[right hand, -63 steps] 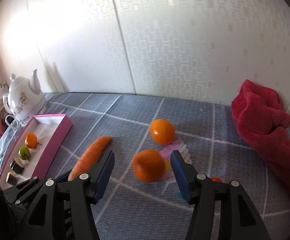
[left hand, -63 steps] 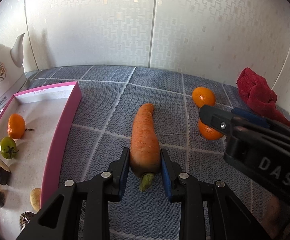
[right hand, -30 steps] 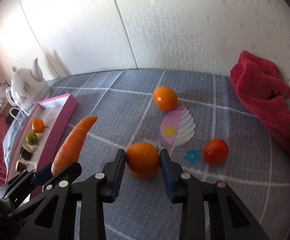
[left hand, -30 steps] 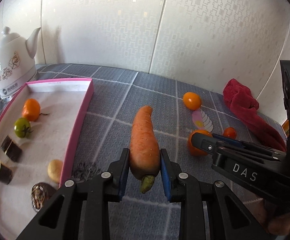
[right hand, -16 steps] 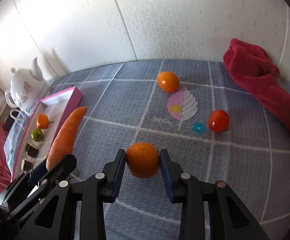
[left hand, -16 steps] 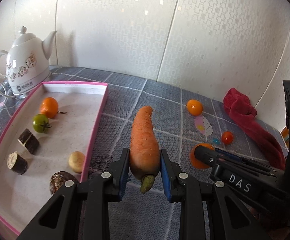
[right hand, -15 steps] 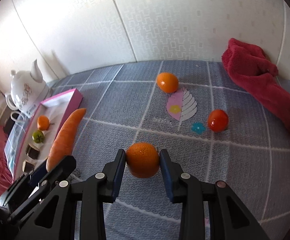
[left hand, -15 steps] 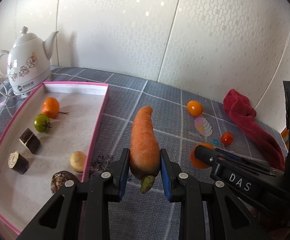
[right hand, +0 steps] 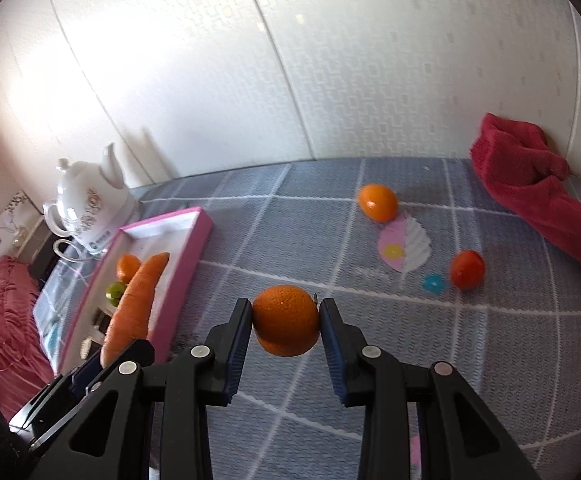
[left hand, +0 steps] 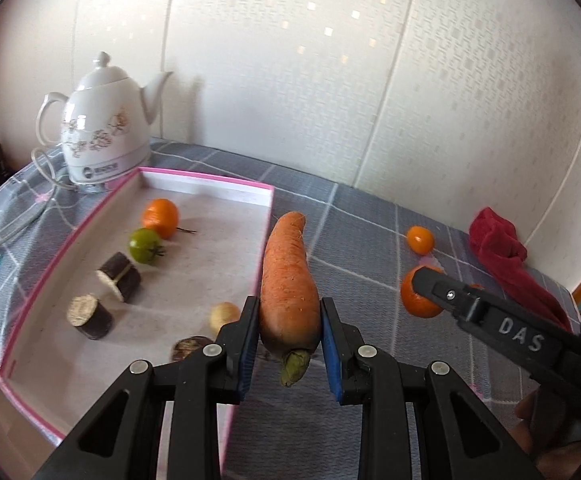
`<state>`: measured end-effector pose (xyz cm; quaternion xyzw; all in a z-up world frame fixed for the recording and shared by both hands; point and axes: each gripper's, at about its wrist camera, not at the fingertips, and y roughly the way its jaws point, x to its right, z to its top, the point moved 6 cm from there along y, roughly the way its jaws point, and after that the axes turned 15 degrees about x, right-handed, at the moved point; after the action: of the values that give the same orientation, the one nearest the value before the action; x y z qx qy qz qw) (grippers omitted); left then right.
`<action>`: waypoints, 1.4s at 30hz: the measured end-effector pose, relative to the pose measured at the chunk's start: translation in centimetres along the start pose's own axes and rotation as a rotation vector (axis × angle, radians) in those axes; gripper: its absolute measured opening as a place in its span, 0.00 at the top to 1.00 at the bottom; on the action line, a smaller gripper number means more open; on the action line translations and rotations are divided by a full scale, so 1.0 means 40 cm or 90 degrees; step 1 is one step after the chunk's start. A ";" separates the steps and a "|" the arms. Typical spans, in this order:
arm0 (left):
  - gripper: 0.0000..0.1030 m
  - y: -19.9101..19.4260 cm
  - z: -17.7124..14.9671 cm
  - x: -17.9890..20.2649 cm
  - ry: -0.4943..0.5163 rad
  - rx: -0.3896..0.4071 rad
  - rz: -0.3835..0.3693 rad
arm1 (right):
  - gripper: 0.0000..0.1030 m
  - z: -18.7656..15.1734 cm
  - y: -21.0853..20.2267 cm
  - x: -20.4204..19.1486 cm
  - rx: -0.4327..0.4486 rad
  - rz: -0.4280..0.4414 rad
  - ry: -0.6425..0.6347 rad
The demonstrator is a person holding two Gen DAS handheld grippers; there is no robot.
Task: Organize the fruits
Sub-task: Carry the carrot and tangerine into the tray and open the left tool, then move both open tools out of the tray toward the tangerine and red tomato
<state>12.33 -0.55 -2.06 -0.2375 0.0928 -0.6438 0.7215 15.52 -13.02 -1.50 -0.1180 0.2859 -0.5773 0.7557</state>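
My left gripper [left hand: 289, 334] is shut on a carrot [left hand: 288, 284], stem end toward me, held in the air over the right rim of the pink-edged tray [left hand: 264, 240]. My right gripper [right hand: 286, 326] is shut on an orange [right hand: 286, 320], lifted above the grey cloth; the same orange [left hand: 416, 300] shows beside the carrot in the left wrist view. In the tray lie a small orange [left hand: 160, 218], a green tomato [left hand: 144, 244], two dark eggplant pieces [left hand: 120, 282] and a pale potato [left hand: 224, 314]. Another orange [right hand: 378, 202] and a red tomato [right hand: 467, 269] rest on the cloth.
A white teapot [left hand: 102, 132] with a cable stands behind the tray at the left. A red towel [right hand: 530, 184] lies against the wall at the far right. A dark round item [left hand: 190, 347] sits near the tray's front right. The wall closes the back.
Both grippers have risen and drifted left toward the tray with their loads. The carrot now hangs over the tray's right rim; the orange is off the cloth.
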 end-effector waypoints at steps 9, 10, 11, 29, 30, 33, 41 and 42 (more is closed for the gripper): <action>0.72 -0.008 0.012 -0.137 -0.034 0.004 0.069 | 0.66 0.001 0.015 -0.093 0.005 0.066 -0.007; 0.72 -0.008 0.012 -0.150 -0.037 0.003 0.075 | 0.66 0.002 0.017 -0.105 0.005 0.075 -0.006; 0.72 -0.008 0.012 -0.165 -0.041 0.002 0.083 | 0.66 0.004 0.019 -0.115 0.006 0.084 -0.002; 0.71 0.004 0.008 -0.239 -0.081 -0.019 0.111 | 0.66 -0.037 0.129 -0.340 -0.045 0.180 -0.070; 0.71 0.002 0.007 -0.236 -0.079 -0.017 0.117 | 0.66 -0.040 0.131 -0.342 -0.050 0.185 -0.067; 0.70 -0.003 0.008 -0.239 -0.067 -0.007 0.141 | 0.64 -0.043 0.133 -0.346 -0.054 0.198 -0.065; 0.68 -0.007 0.008 -0.269 -0.077 0.001 0.174 | 0.61 -0.034 0.123 -0.331 -0.050 0.203 -0.050; 0.68 -0.008 0.009 -0.268 -0.082 0.002 0.171 | 0.61 -0.034 0.123 -0.324 -0.050 0.193 -0.054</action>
<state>10.55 9.95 -3.43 -0.2626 0.0762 -0.5248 0.8061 16.52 0.86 -1.27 -0.1272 0.2910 -0.4395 0.8402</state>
